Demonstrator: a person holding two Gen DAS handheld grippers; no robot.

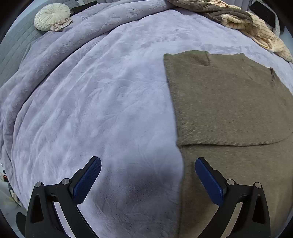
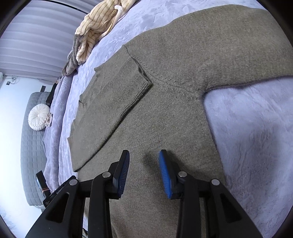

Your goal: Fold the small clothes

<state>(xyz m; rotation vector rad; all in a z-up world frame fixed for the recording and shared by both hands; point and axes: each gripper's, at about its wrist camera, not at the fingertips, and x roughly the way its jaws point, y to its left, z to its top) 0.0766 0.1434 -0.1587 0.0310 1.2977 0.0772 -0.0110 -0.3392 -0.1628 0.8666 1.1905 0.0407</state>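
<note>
On one lilac blanket [image 1: 102, 102]: one olive sweater [image 1: 228, 102], two empty tongs, left [image 1: 148, 170] spread wide, right [image 2: 144, 161] ajar.

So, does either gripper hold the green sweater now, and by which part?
Nothing is held. The left gripper and the right gripper are both open above the sweater, nothing between their pads.

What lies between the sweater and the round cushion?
Only bare lilac blanket, rumpled into folds near the round cushion. Nothing rests on that stretch left of the sweater; the left wrist view shows it best.
</note>
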